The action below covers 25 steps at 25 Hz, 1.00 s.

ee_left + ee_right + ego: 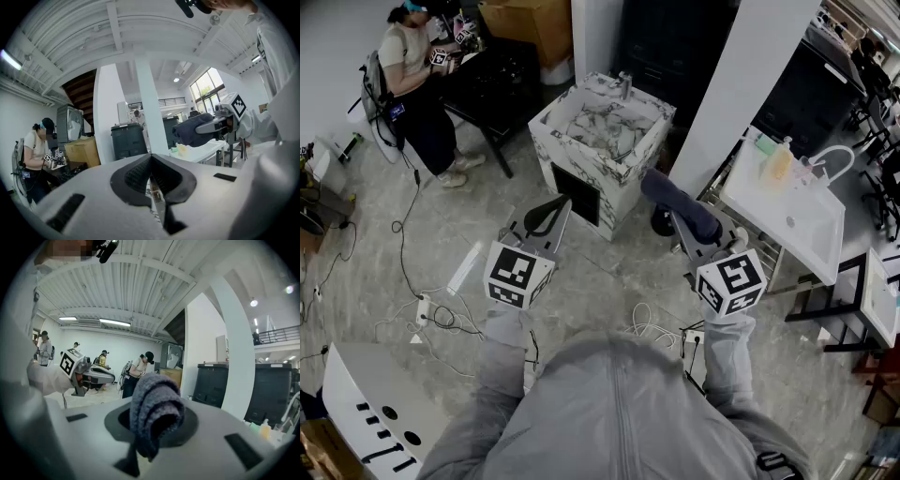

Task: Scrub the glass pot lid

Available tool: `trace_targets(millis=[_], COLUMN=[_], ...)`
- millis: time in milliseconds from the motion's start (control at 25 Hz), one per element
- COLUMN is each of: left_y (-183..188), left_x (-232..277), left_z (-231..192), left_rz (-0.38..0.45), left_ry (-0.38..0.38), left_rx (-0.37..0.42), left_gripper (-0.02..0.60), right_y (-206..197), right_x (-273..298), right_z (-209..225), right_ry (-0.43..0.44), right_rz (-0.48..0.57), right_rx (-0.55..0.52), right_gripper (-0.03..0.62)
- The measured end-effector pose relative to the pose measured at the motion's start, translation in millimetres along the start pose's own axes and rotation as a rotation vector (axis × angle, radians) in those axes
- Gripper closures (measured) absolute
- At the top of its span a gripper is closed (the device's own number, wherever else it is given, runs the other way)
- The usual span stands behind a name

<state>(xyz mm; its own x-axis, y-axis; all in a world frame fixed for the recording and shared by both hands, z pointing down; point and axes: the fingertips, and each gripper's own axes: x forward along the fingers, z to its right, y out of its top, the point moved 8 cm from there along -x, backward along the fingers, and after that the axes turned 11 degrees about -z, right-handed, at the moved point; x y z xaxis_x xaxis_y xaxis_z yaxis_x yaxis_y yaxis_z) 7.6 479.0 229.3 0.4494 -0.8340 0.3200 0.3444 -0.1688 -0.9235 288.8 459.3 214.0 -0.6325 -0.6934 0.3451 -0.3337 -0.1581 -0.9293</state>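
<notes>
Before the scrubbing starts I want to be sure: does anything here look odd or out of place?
Yes. The right tool grips a cloth and the left tool is shut and empty. Both are held in mid-air, and no lid shows in any view.

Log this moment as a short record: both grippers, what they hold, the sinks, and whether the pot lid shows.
left gripper: jaws together, nothing between them, held in the air
right gripper: shut on a folded dark cloth
marble sink unit: ahead of the person
white sink: to the person's right, bottles at its back edge
glass pot lid: not seen in any view
</notes>
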Motion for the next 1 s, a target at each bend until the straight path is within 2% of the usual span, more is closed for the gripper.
trace_targets(millis=[440, 1000], left_y=[-4, -31], left_x=[-16, -30], left_z=[-20, -46], left_rz=[0.018, 0.005], left_ry=[-0.01, -0.067], left_rx=[-0.011, 0.001], left_gripper=[0.554, 0.554], right_y=[11, 9], right_x=[13, 24], right_z=[-21, -50], right_ry=[0.02, -0.082], right_rz=[0.009, -0.043], right_rx=[0.036, 0.111], right_gripper=[0.52, 0.52])
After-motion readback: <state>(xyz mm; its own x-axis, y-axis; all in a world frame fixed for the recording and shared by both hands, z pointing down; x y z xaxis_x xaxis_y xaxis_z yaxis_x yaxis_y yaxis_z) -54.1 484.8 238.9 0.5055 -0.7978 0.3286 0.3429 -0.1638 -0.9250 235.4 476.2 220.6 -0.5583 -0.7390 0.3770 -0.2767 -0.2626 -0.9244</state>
